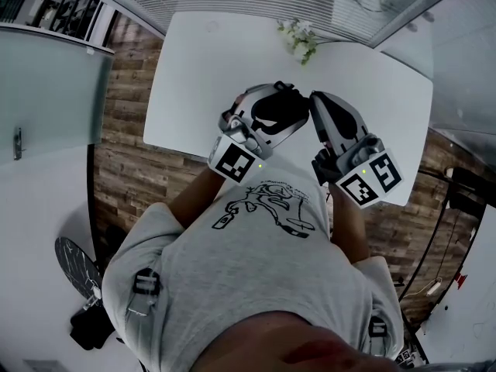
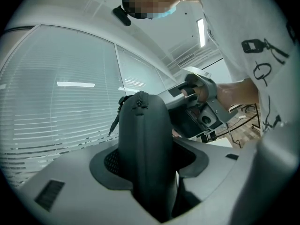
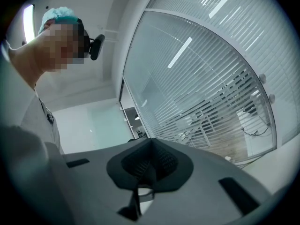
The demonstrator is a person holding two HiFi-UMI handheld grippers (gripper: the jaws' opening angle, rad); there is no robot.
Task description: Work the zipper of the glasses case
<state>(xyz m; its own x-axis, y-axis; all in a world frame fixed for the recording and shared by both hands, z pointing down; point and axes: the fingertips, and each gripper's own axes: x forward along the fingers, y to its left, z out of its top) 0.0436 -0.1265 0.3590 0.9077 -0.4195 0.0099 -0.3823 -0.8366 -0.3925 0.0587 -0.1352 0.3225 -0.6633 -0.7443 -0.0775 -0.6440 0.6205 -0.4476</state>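
Grey-shirted person's [image 1: 263, 262] left gripper [image 1: 290, 105] clamps glasses case [image 2: 143, 144], right gripper [image 1: 315, 101] closed, above white table [image 1: 201, 68].

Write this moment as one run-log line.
left gripper: shut on glasses case | right gripper: shut | zipper pull: dangling, ungripped | both held over white table

Flower sprig [image 1: 301, 39] stands at far edge of table [image 1: 201, 76].

The glasses case [image 2: 143, 144] looks dark, matt and smooth. The table [image 1: 194, 68] is smooth, matt white. At the left, the floor [image 1: 128, 115] shows grainy wood planks.
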